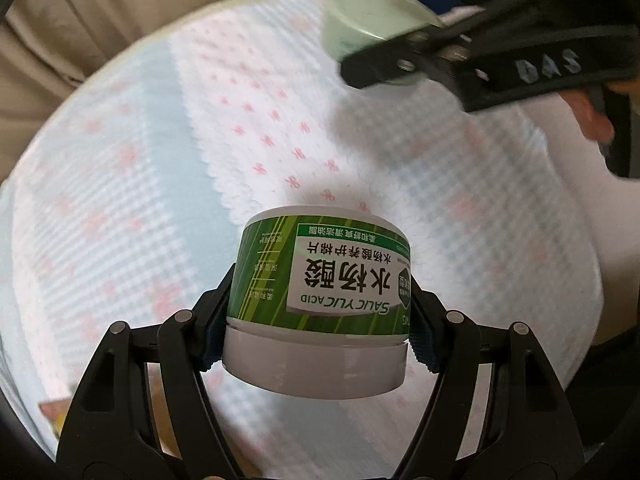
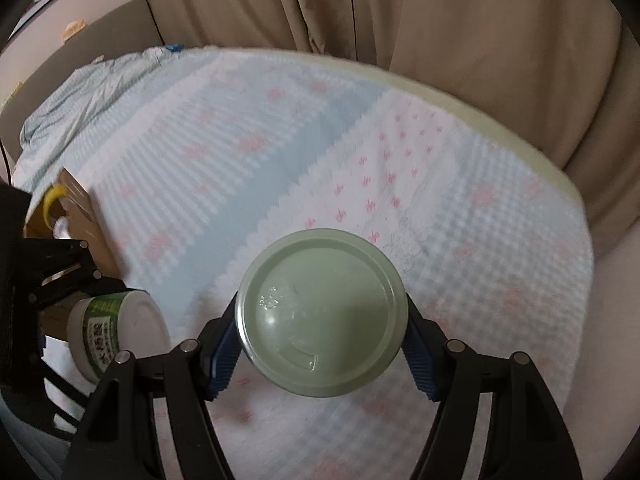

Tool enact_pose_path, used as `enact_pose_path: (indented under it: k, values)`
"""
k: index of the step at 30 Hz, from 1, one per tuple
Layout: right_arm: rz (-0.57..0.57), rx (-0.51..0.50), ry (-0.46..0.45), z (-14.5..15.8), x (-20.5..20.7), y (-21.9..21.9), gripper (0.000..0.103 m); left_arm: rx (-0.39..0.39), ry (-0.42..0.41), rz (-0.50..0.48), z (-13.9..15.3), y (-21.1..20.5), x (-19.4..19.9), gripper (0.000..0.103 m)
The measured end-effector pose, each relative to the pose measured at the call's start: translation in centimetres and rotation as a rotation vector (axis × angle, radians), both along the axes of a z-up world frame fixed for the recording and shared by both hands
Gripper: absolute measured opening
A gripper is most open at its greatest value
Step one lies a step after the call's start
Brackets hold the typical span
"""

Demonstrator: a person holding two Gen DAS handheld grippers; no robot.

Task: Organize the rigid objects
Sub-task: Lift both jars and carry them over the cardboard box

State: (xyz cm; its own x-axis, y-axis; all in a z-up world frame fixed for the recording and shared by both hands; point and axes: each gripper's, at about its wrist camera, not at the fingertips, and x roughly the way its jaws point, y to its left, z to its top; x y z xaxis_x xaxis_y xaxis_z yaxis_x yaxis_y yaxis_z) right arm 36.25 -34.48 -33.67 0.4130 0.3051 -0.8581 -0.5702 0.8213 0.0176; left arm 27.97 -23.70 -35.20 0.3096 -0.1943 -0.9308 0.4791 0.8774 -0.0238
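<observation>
My left gripper (image 1: 316,324) is shut on a green-labelled salicylic acid jar (image 1: 320,292) with a white lid, held upside down above the bed. My right gripper (image 2: 322,332) is shut on a pale green round container (image 2: 320,312), whose flat end faces the camera. In the left wrist view the right gripper (image 1: 400,66) and the pale green container (image 1: 368,20) are at the upper right. In the right wrist view the left gripper (image 2: 80,276) with the green jar (image 2: 116,332) is at the lower left.
A blue and white bedspread with pink marks (image 2: 280,152) covers the bed. A cardboard box (image 2: 76,216) holding a yellow item sits at the left. Beige curtains (image 2: 440,20) hang behind. A crumpled blue cloth (image 2: 80,92) lies at the far left.
</observation>
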Motion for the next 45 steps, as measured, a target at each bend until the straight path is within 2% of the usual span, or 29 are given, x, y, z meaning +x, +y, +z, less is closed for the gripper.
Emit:
enact_pose_path:
  k: [5, 8, 11, 14, 19, 26, 33, 38, 45]
  values:
    - [-0.022, -0.007, -0.039, 6.6, -3.8, 1.4, 0.067, -0.051, -0.059, 0.082, 6.4, 3.1, -3.0, 0.07]
    - [-0.045, 0.009, -0.056, 10.5, -5.8, 2.3, 0.067, -0.068, -0.095, 0.128, 9.3, 3.9, -4.6, 0.07]
    - [-0.061, 0.032, -0.078, 14.3, -7.7, 3.7, 0.067, -0.083, -0.128, 0.185, 12.8, 6.7, -6.5, 0.07]
    - [-0.066, 0.065, -0.093, 17.3, -9.5, 5.3, 0.067, -0.099, -0.158, 0.237, 15.5, 9.3, -8.0, 0.07]
    - [-0.092, 0.064, -0.138, 20.5, -12.4, 8.8, 0.067, -0.106, -0.197, 0.284, 18.1, 14.4, -10.3, 0.07]
    - [-0.149, 0.079, -0.127, 21.3, -16.3, 14.7, 0.067, -0.144, -0.203, 0.305, 19.0, 23.8, -12.6, 0.07]
    - [-0.264, 0.128, -0.087, 20.1, -19.0, 22.3, 0.067, -0.15, -0.16, 0.251, 17.2, 33.1, -13.3, 0.07]
    - [-0.359, 0.165, -0.046, 18.0, -19.3, 27.5, 0.067, -0.154, -0.111, 0.188, 14.9, 38.2, -13.2, 0.07]
    - [-0.461, 0.154, 0.043, 13.4, -19.5, 32.8, 0.067, -0.141, -0.056, 0.132, 10.3, 42.2, -13.6, 0.07]
